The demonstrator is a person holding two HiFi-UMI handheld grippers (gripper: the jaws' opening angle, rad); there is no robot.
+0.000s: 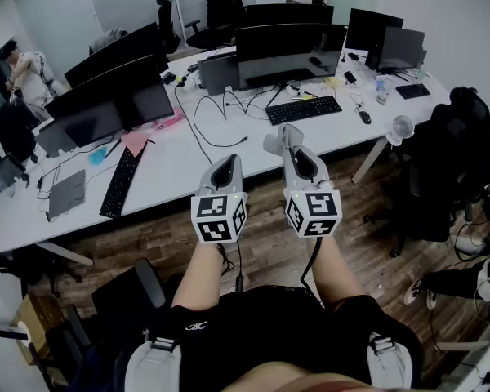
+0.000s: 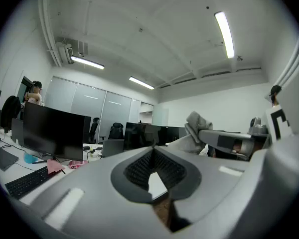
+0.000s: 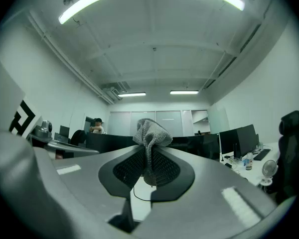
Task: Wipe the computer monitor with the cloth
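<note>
Right tool (image 1: 289,134) pinches the grey knitted cloth (image 3: 150,131), which bunches above its jaws, ready for wiping. Left tool (image 1: 227,162) is pressed together, seemingly empty. We hold both short of the white counter (image 1: 167,166); the wide black monitor (image 1: 290,51) stands far ahead.

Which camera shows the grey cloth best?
The right gripper view: the cloth sits bunched in the middle, pinched by the right gripper's jaws. The head view shows only a small grey bit at that gripper's tip. The left gripper view shows it sideways, farther off.
</note>
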